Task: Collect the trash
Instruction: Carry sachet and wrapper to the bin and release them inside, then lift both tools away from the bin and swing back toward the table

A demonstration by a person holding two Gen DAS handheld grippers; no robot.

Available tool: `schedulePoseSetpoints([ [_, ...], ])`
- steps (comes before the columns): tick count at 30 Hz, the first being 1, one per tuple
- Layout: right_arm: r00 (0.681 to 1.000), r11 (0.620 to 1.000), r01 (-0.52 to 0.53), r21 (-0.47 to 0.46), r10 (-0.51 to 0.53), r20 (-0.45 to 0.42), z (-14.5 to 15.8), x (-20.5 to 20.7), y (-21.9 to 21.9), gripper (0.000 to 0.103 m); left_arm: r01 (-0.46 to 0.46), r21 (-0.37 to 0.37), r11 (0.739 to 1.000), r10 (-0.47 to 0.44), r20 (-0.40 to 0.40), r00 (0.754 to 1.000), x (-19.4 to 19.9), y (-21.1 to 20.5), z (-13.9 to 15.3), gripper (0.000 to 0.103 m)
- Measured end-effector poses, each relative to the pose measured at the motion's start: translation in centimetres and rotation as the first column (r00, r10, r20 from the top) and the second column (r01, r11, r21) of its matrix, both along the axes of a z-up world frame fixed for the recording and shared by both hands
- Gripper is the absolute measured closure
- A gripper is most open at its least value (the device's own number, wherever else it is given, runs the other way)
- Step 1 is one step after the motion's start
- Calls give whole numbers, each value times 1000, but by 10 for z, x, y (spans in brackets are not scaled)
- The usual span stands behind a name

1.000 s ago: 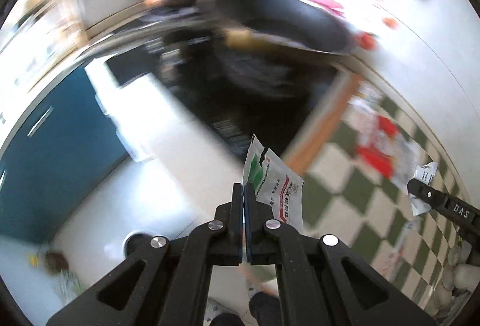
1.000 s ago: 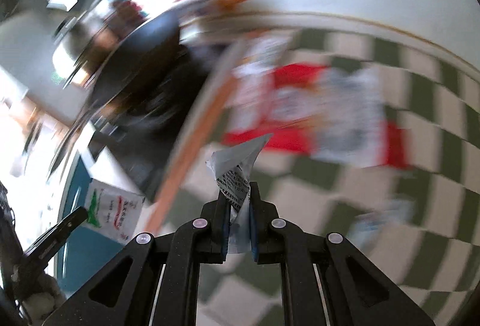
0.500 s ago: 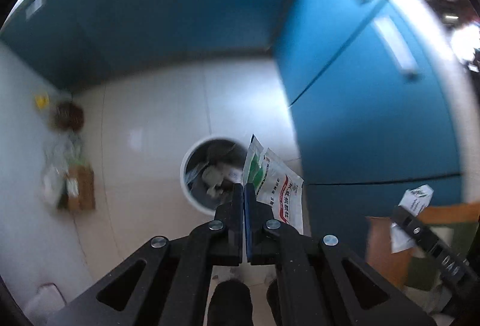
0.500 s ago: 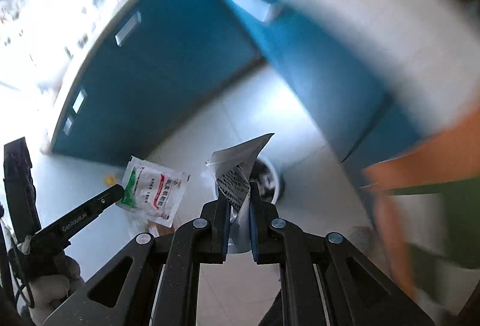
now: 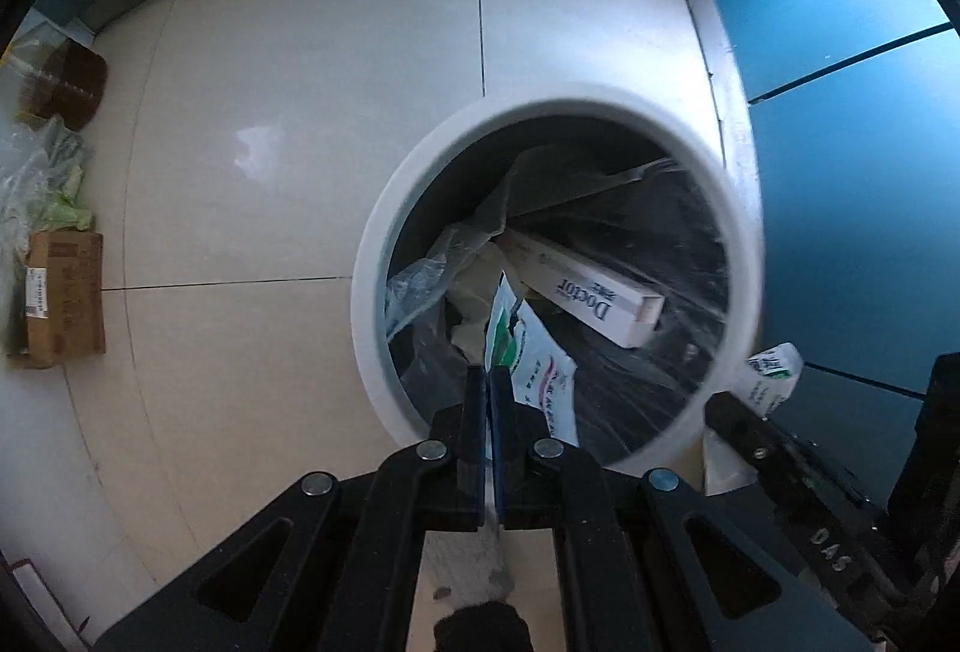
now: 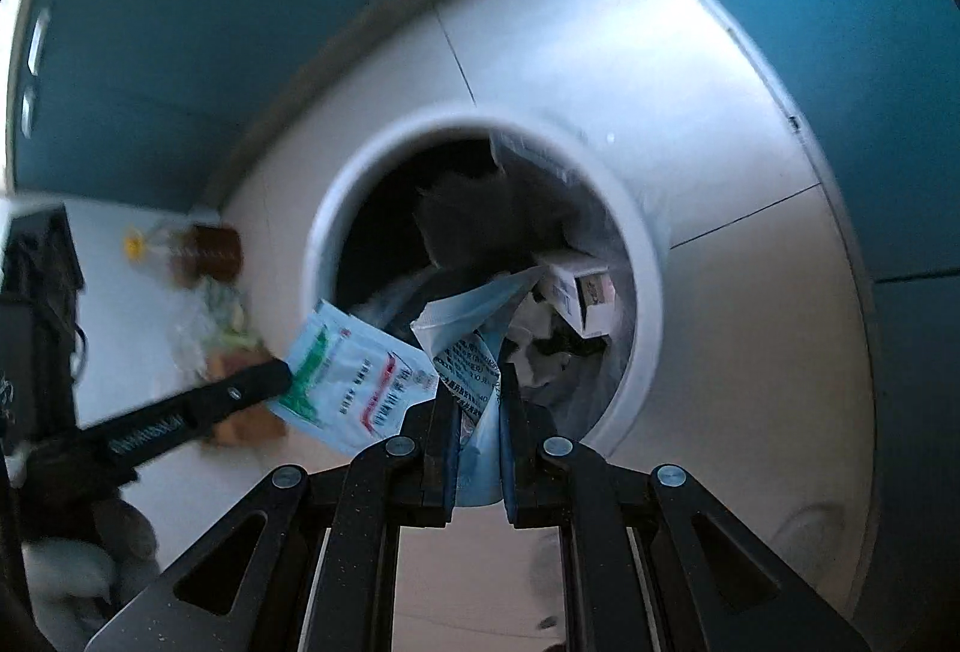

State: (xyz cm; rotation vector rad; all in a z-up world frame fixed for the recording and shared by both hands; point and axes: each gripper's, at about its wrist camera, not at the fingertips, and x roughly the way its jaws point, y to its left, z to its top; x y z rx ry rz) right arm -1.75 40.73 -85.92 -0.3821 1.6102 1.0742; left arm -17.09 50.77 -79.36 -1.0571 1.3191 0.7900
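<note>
My left gripper (image 5: 487, 373) is shut on a white sachet with green and red print (image 5: 534, 358), held straight down over the open mouth of a round white trash bin (image 5: 372, 256). That sachet (image 6: 348, 388) shows left of centre in the right wrist view, pinched by the left gripper's finger (image 6: 198, 406). The right gripper (image 6: 474, 376) is shut on a crumpled white printed wrapper (image 6: 468, 334) just above the bin's near rim (image 6: 648, 292). In the left wrist view that wrapper (image 5: 771, 373) shows at the right, beside the bin. Inside the bin lie a white "Doctor" box (image 5: 594, 298) and plastic film.
Blue cabinet fronts (image 5: 852, 141) stand close to the right of the bin and along the back. On the pale tiled floor at the left lie a cardboard box (image 5: 63, 298), a plastic bag with greens (image 5: 42, 178) and a brown object (image 5: 66, 78).
Both grippers swung away from the checkered countertop and dropped steeply to the floor bin. The bin now fills both views. Both grips stayed shut on their trash.
</note>
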Motion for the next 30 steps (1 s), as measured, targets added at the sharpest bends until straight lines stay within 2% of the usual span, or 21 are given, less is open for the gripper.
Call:
schedulePoseSetpoints([
  [3,999,999,-37,-38,38,33,-16,-6,9,88,2,4,1000,-2,-9,1000,-4,0,-10,99],
  [4,998,998,-46,-50,47,38,-19,-6,13,82,4,9,1000,-4,-22,1000,-5,-1,-9,98],
  [5,998,997,-48,-60,51,45,-17,-3,14,70,8,17,1000,-7,-29,1000,-7,-1,-8,92],
  [7,996,996,-51,-68,57,76,-14,0,19,53,9,43,999,-7,-44,999,-4,-3,-6,55],
  [8,994,996,-55,-71,61,90,-12,0,21,49,8,56,998,-5,-45,999,-7,-3,-2,23],
  [9,992,995,-60,-76,68,102,-9,0,22,45,0,74,997,3,-41,999,-10,-2,4,15],
  [11,989,994,-69,-87,80,126,-3,-1,25,29,-7,109,994,12,-40,999,-11,0,17,15],
  [12,984,992,-79,-93,93,151,1,-2,25,26,-8,123,992,13,-39,999,-11,0,21,15],
  [13,980,991,-87,-100,104,169,5,-3,25,19,-10,138,990,16,-40,999,-12,1,27,15],
  [14,975,989,-99,-109,118,190,11,-4,25,7,-9,157,988,15,-39,999,-15,1,34,13],
  [15,969,987,-108,-116,130,210,17,-5,24,2,-4,170,985,11,-42,999,-15,0,40,6],
  [17,959,986,-115,-123,143,247,31,-6,23,0,5,189,982,7,-64,998,-17,-1,52,3],
  [24,934,984,-125,-123,159,320,102,-8,19,0,18,233,972,2,-86,996,-21,-16,111,3],
  [27,928,983,-132,-125,167,332,144,-10,15,0,10,239,971,11,-89,996,-24,-25,150,3],
  [30,918,981,-151,-121,185,350,199,-14,8,0,-3,244,970,26,-92,995,-29,-35,194,3],
])
